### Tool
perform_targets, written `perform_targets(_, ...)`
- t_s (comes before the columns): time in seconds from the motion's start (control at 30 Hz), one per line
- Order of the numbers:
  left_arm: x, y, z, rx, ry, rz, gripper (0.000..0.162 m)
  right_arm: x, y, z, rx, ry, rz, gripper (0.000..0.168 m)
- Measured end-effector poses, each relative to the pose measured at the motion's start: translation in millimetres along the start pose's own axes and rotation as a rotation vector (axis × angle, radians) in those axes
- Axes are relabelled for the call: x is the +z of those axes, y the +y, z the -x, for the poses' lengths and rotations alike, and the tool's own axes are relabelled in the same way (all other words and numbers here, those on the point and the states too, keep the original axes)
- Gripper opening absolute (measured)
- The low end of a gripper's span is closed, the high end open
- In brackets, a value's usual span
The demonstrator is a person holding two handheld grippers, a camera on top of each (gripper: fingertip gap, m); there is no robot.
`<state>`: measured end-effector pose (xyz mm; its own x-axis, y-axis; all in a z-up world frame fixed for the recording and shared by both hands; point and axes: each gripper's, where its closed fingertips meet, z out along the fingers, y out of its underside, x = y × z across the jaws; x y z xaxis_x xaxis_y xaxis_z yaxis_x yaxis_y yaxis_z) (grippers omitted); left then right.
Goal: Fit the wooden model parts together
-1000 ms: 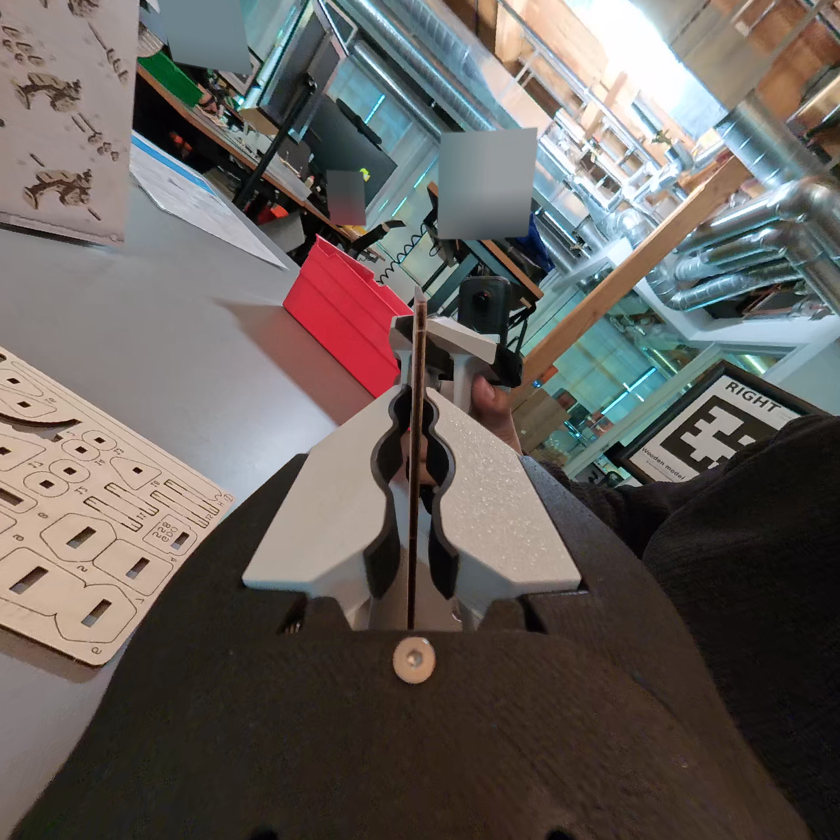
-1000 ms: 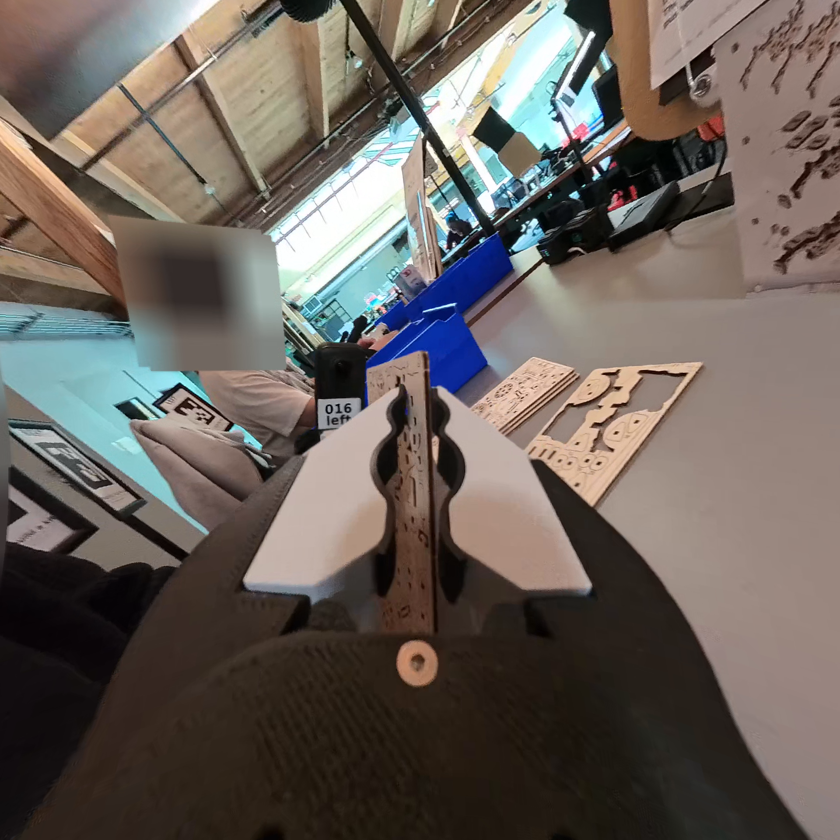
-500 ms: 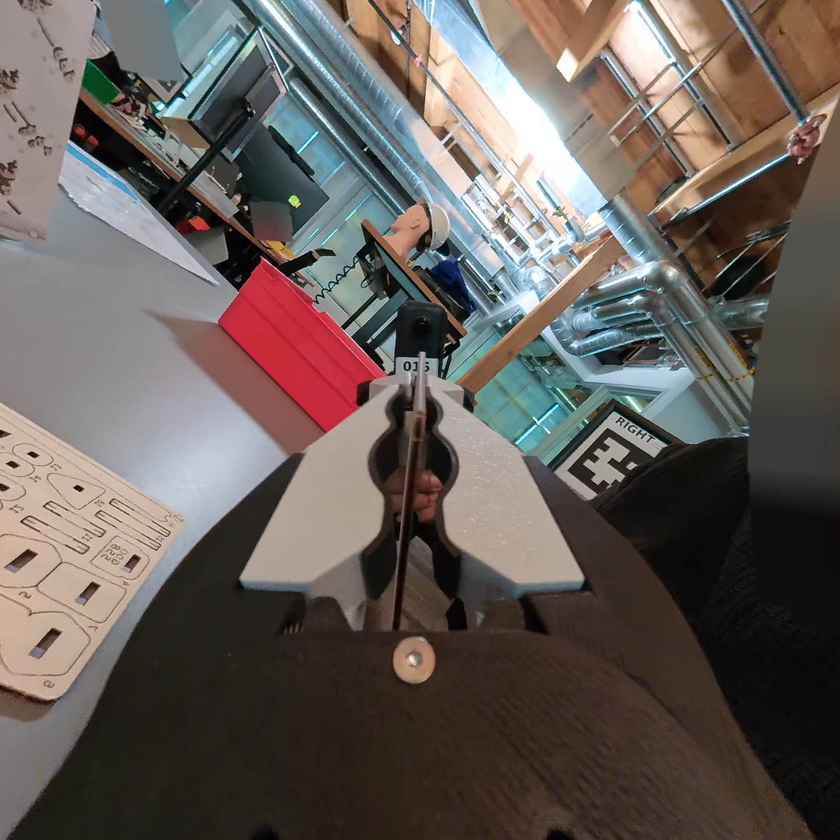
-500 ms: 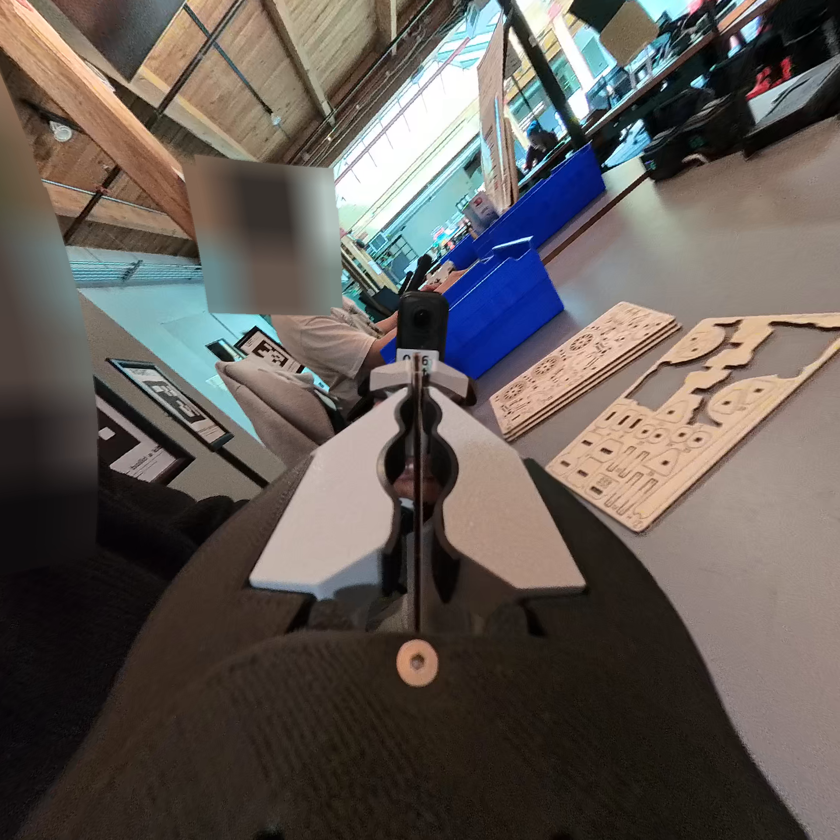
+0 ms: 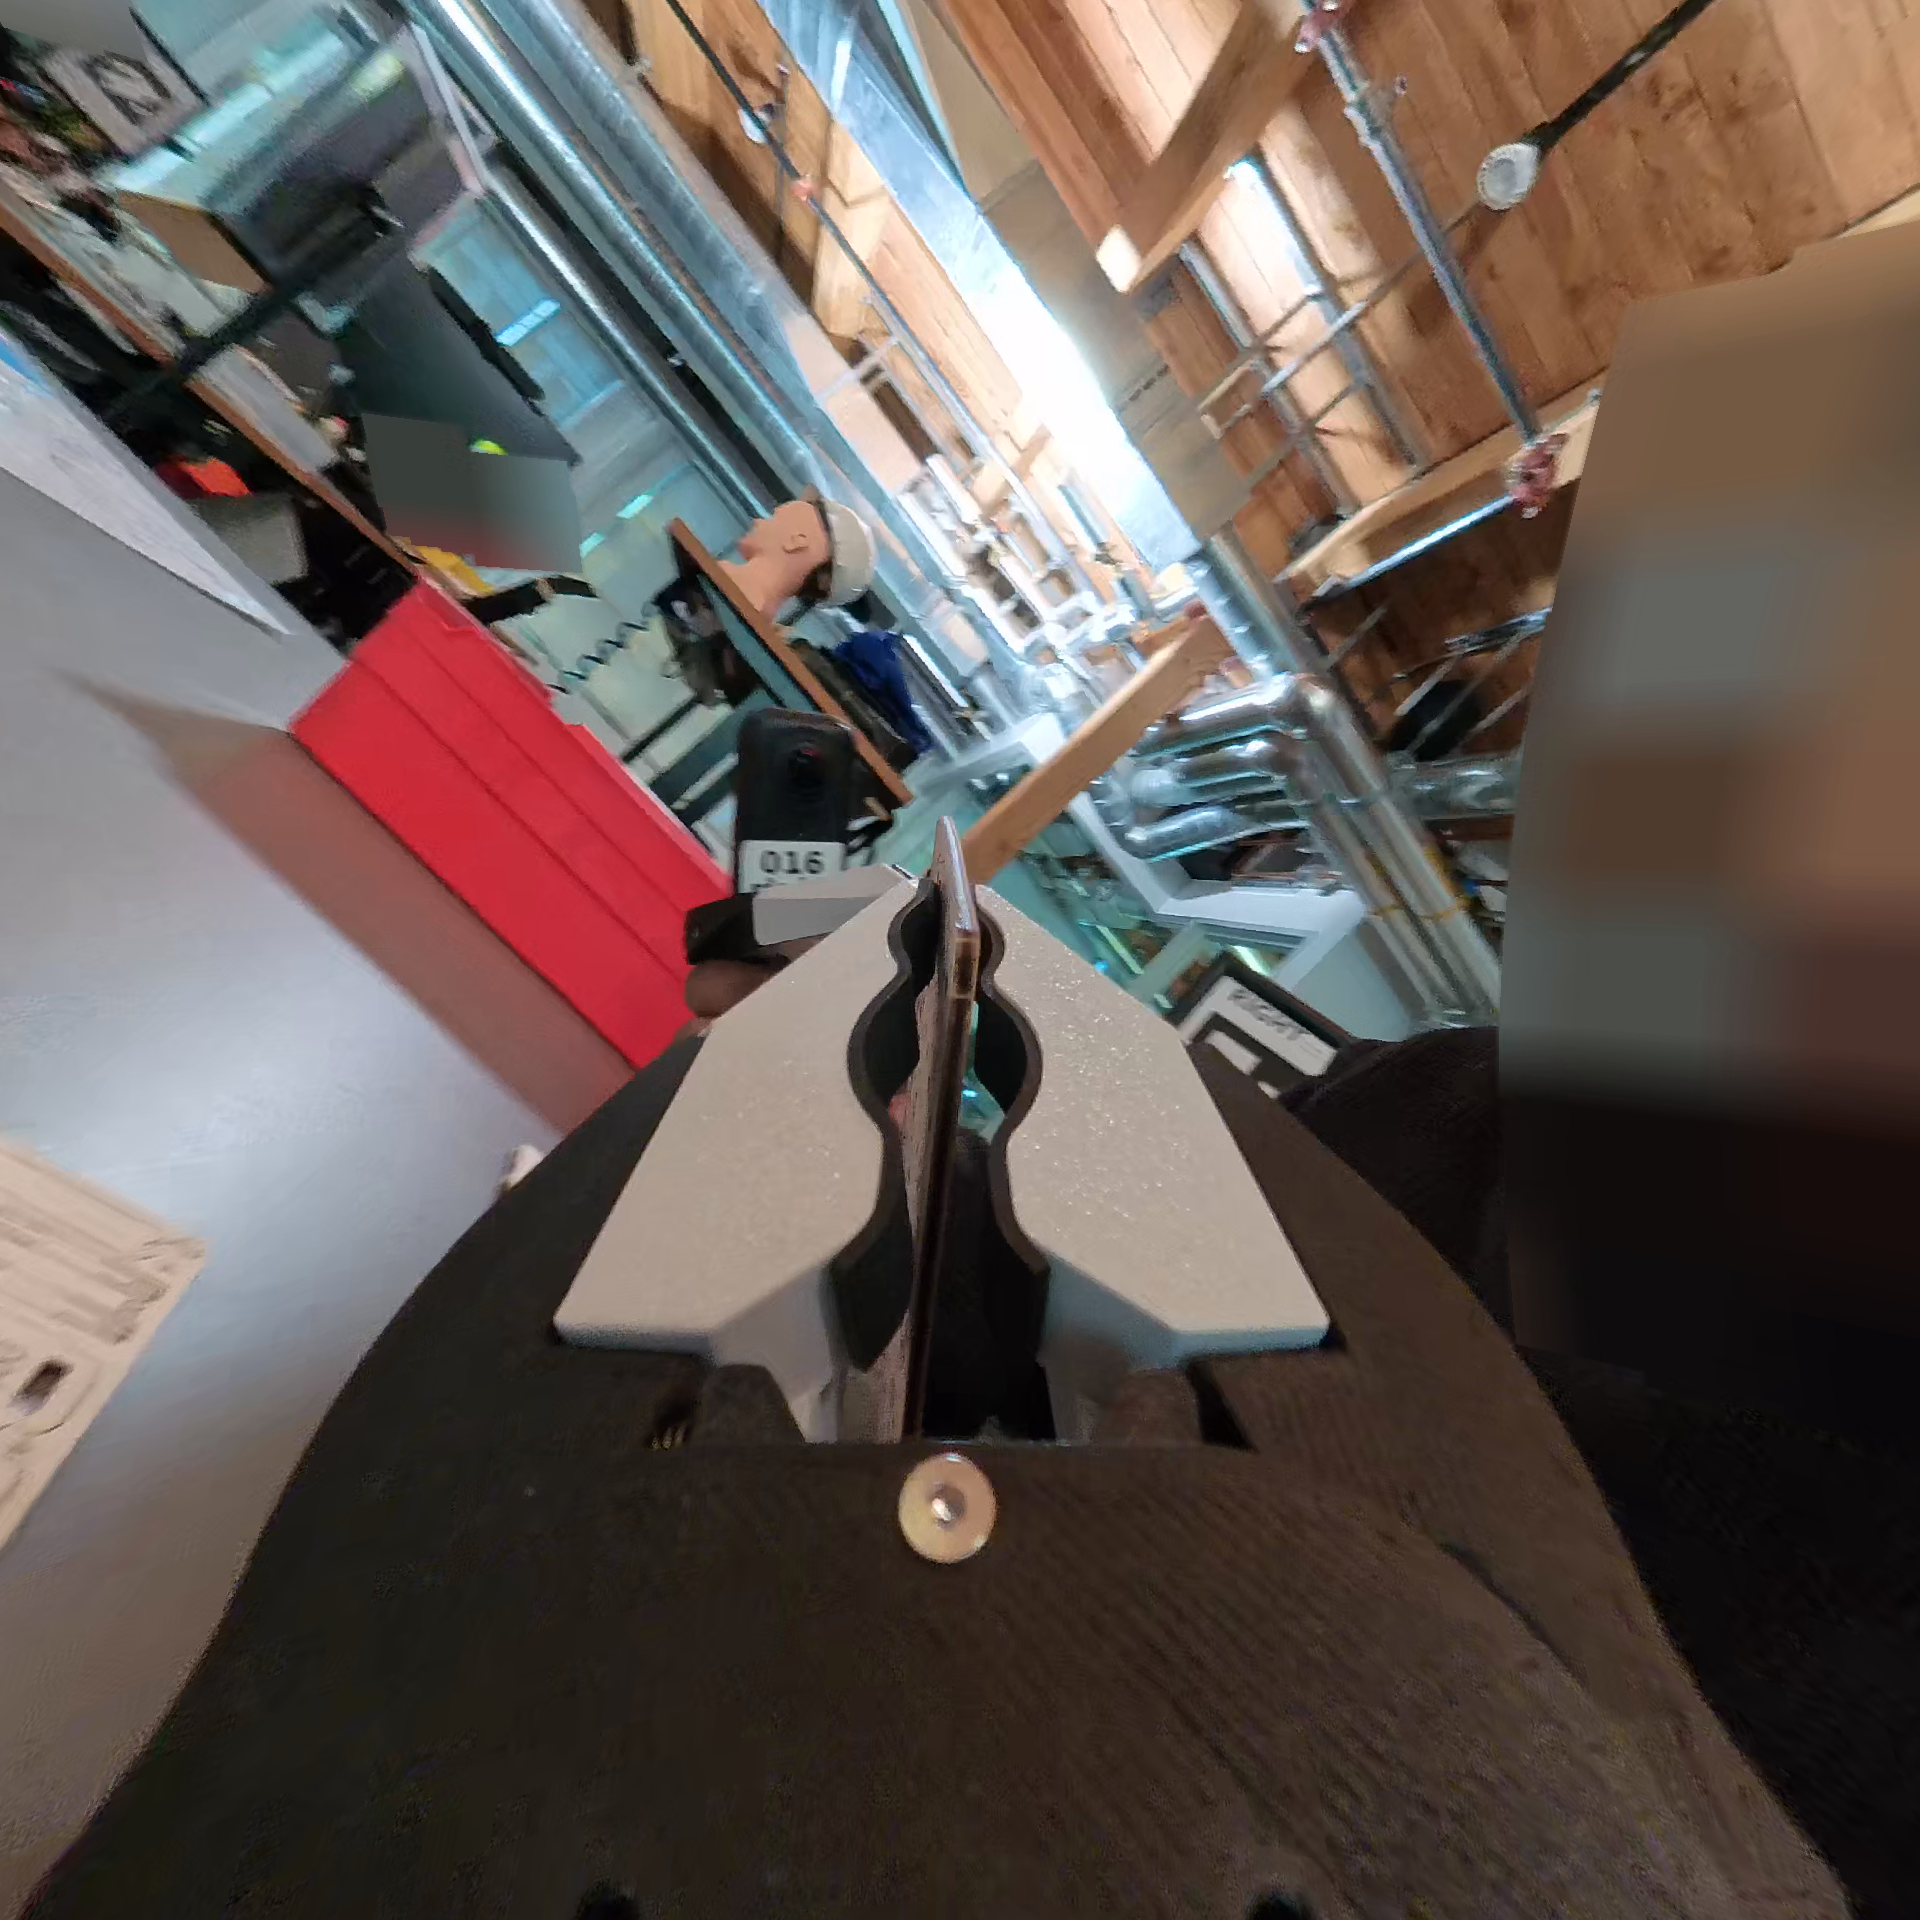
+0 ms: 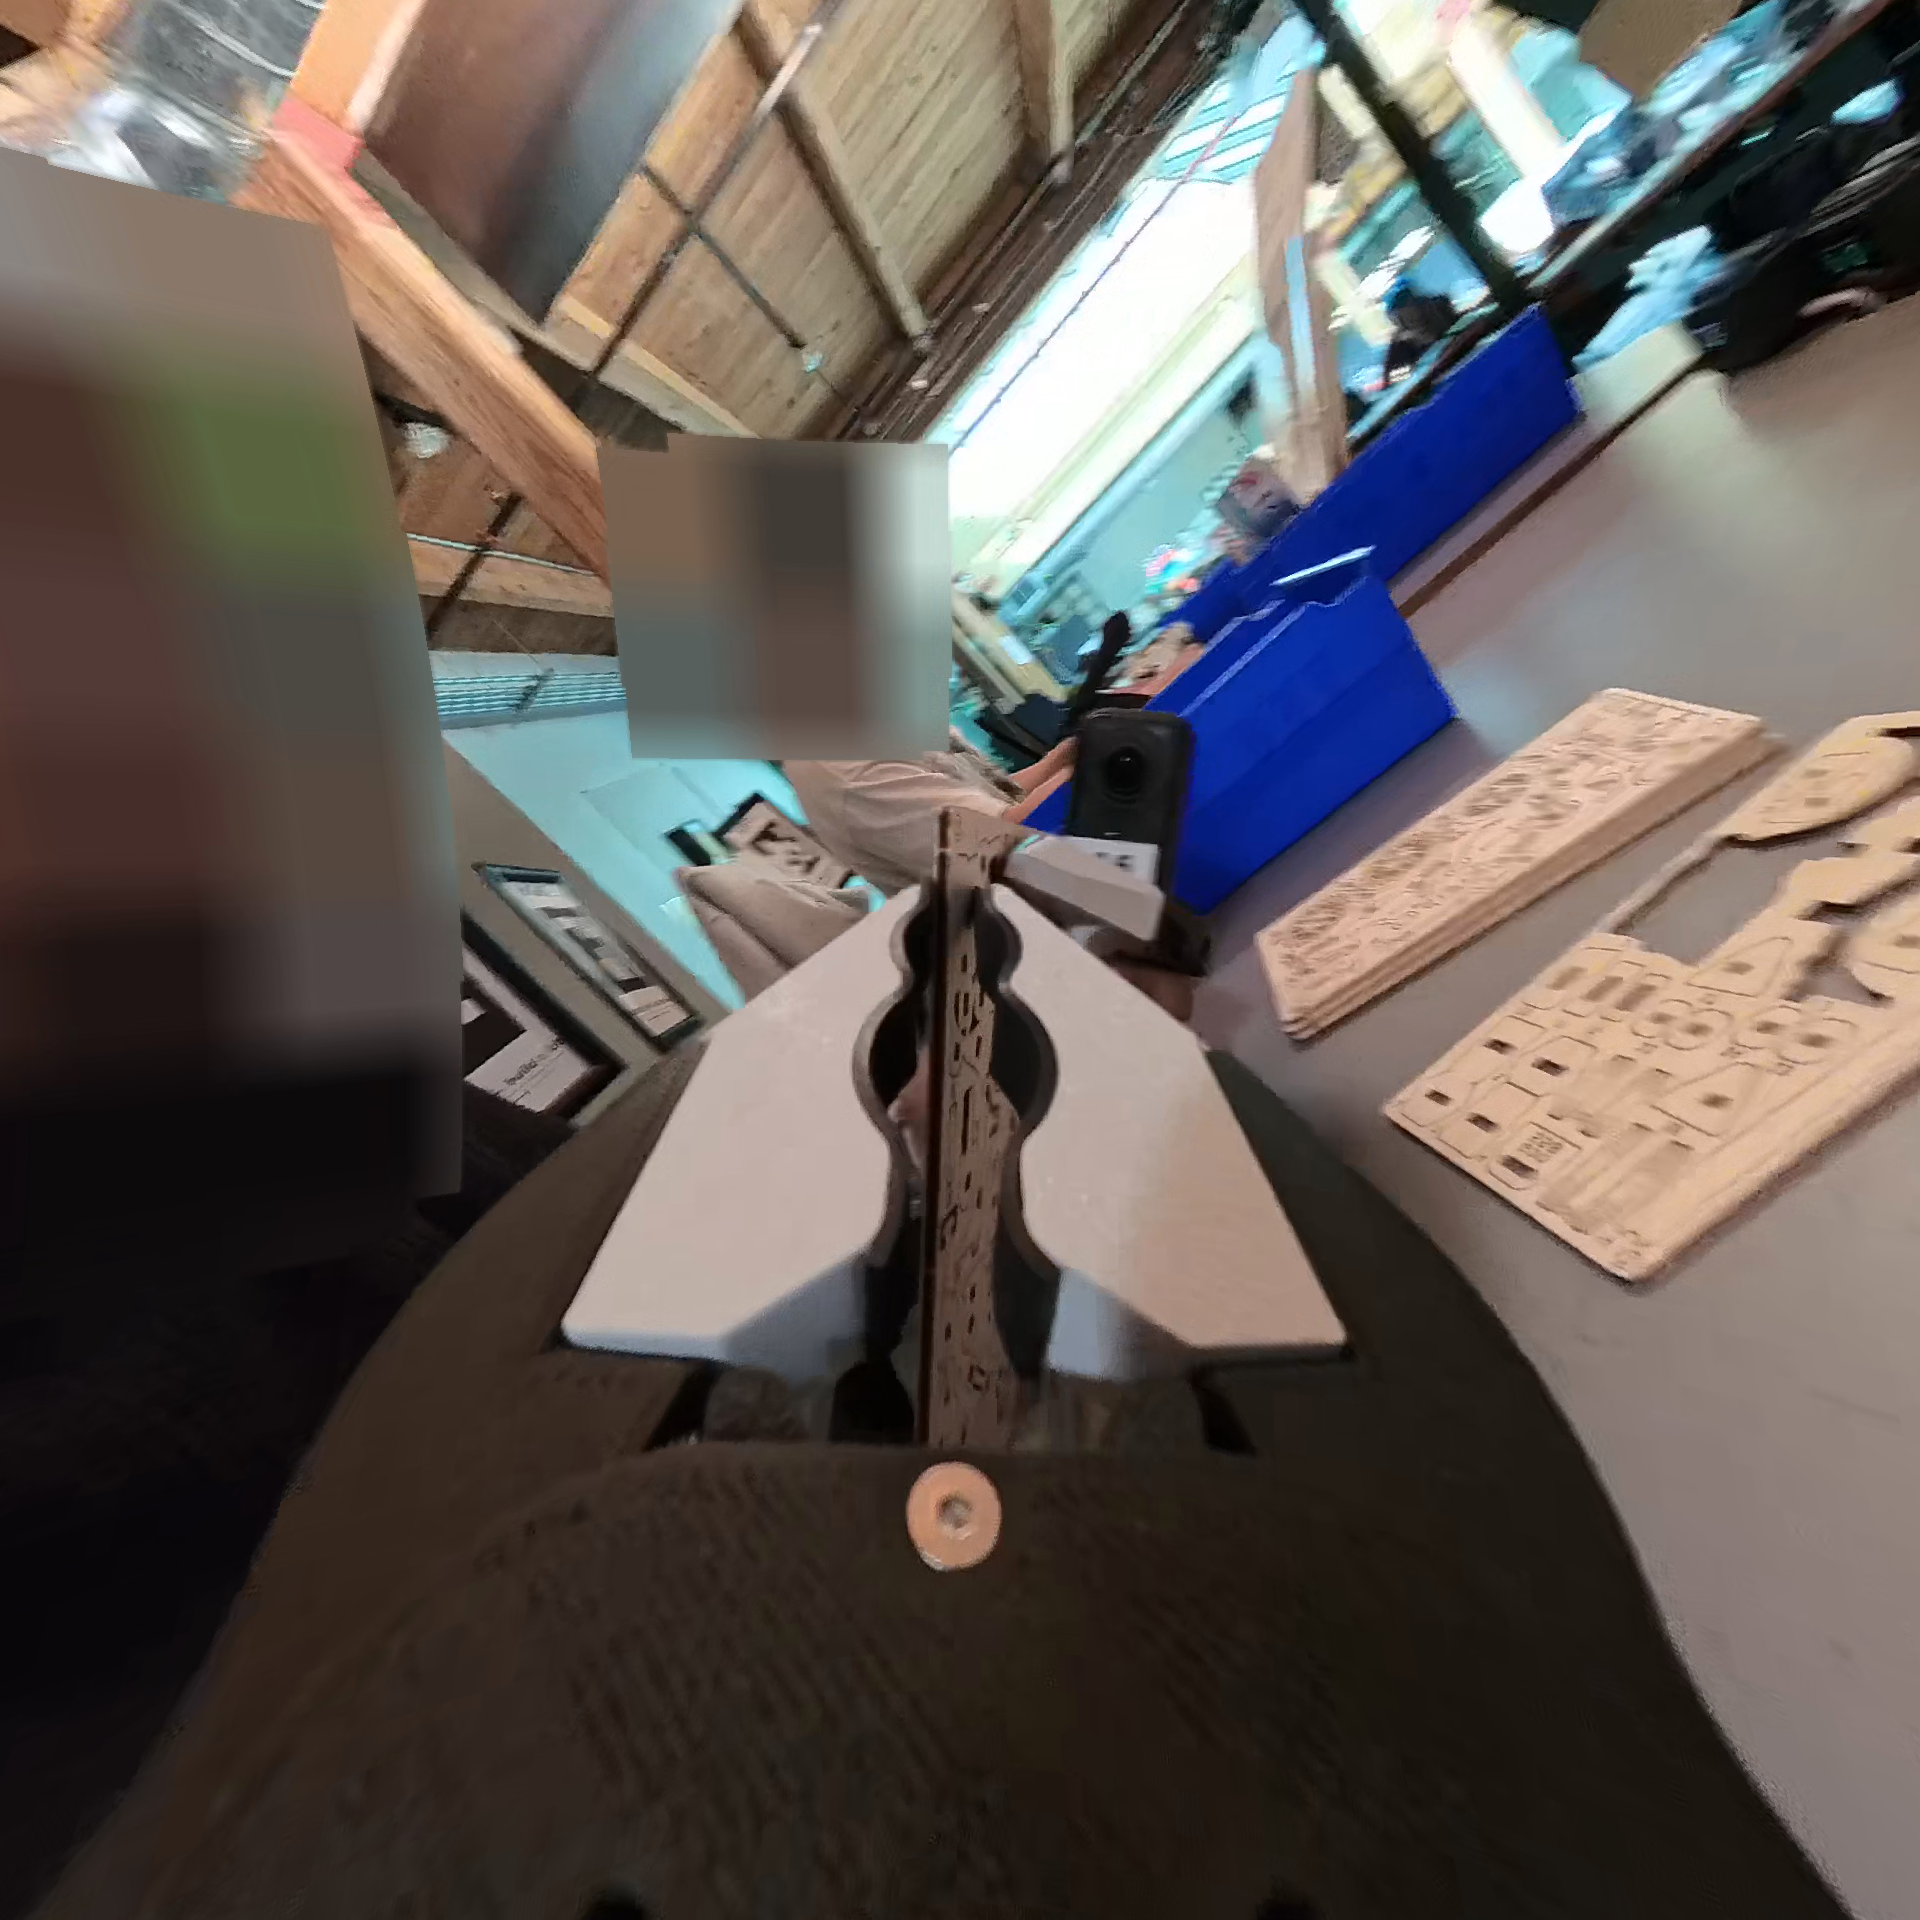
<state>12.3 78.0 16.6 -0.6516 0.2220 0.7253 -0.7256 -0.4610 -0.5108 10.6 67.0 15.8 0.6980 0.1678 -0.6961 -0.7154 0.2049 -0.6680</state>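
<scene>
My left gripper (image 5: 940, 909) is shut on a thin wooden sheet (image 5: 928, 1195), seen edge-on between its grey fingers and held above the grey table (image 5: 208, 1039). My right gripper (image 6: 956, 894) is shut on a thin laser-cut wooden sheet (image 6: 966, 1143), also upright between its fingers. The two grippers face each other closely: the right one (image 5: 800, 914) shows just beyond the left fingertips, and the left one (image 6: 1091, 894) just beyond the right fingertips. They appear to hold the same sheet from opposite ends.
A red bin (image 5: 499, 790) stands on the table behind the grippers. A partly punched-out wooden sheet (image 6: 1683, 1049) and a stack of wooden sheets (image 6: 1507, 852) lie to the right, with blue bins (image 6: 1320, 717) beyond. A sheet corner (image 5: 62, 1320) lies at the lower left. Only a small space, under 4 cm, lies between the two pairs of fingers.
Both grippers have tilted and drawn closer to each other while staying shut on the sheet. The views have swung up towards the ceiling. The table sheet has slid to the left edge of the left view.
</scene>
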Motion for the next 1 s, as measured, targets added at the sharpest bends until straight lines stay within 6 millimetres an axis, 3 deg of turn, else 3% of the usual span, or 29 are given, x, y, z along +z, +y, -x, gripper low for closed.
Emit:
perform_targets(0.03,-2,-1,5,0.025,-0.044,-0.003,0.000,0,0,-7,-0.016,0.054,-0.004,0.003)
perform_targets(0.33,-3,2,24,0.332,-0.345,0.072,0.000,-8,1,-34,-0.228,0.299,0.067,0.007)
perform_targets(0.73,-8,0,35,0.220,-0.363,-0.013,0.000,-9,2,-44,-0.325,0.448,0.084,0.008)
perform_targets(1.0,-7,-1,31,0.175,-0.303,0.005,0.000,-7,-1,-36,-0.174,0.311,0.004,0.004)
